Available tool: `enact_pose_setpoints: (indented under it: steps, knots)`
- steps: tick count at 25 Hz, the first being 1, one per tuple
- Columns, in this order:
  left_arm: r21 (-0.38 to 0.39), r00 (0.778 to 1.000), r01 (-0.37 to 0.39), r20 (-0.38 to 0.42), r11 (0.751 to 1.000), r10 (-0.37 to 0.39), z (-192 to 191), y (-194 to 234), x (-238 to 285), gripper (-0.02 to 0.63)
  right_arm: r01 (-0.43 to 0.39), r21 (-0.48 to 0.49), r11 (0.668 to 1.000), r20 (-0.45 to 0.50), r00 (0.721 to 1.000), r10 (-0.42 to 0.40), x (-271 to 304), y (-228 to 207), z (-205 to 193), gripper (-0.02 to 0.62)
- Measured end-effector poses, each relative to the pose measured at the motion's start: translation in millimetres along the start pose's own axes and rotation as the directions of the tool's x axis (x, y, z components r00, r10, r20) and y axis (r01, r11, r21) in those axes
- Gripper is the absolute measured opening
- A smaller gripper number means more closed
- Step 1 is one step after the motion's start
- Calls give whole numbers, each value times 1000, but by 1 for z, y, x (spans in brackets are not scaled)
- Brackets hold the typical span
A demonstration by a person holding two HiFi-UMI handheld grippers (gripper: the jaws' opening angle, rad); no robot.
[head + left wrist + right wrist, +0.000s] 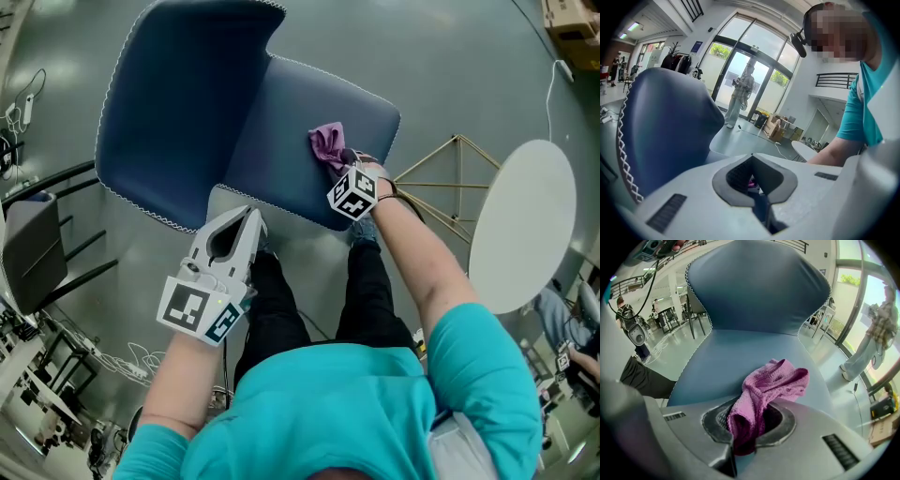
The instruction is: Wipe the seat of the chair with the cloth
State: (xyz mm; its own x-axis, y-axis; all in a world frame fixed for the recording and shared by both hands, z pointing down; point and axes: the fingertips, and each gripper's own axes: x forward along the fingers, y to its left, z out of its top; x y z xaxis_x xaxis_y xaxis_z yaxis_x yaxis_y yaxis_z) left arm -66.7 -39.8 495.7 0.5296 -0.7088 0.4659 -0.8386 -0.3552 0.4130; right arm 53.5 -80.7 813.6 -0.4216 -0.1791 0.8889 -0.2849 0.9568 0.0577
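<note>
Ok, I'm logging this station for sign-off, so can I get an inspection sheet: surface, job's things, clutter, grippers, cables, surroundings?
Surface: blue chair seat, bare apart from the cloth.
Job's things: purple cloth, bunched on the seat near its front edge.
Clutter: nothing seen on the seat.
Grippers: right gripper jaws shut on the cloth; left gripper jaws shut, empty, beside the seat's front edge.
Cables: white cable on the floor; loose cables at lower left.
Surroundings: round table, dark chair, cardboard box.

Over on the right, a round white desk (521, 225), a gold wire frame (458, 161) beside it, cardboard box (574, 21) top corner, black chair (33, 248) left.
</note>
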Motion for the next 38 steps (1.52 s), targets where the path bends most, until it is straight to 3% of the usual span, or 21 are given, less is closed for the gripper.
enact_pose_setpoints:
  steps: [24,38]
  knots:
    - [20,999,43,-21,999,-43,0,-29,22,3,15,50,999,-21,1000,-14,-28,4,-54,51]
    - [31,998,52,-35,998,-51,0,-37,25,3,43,148,988,-37,999,-37,-46,3,-86,51]
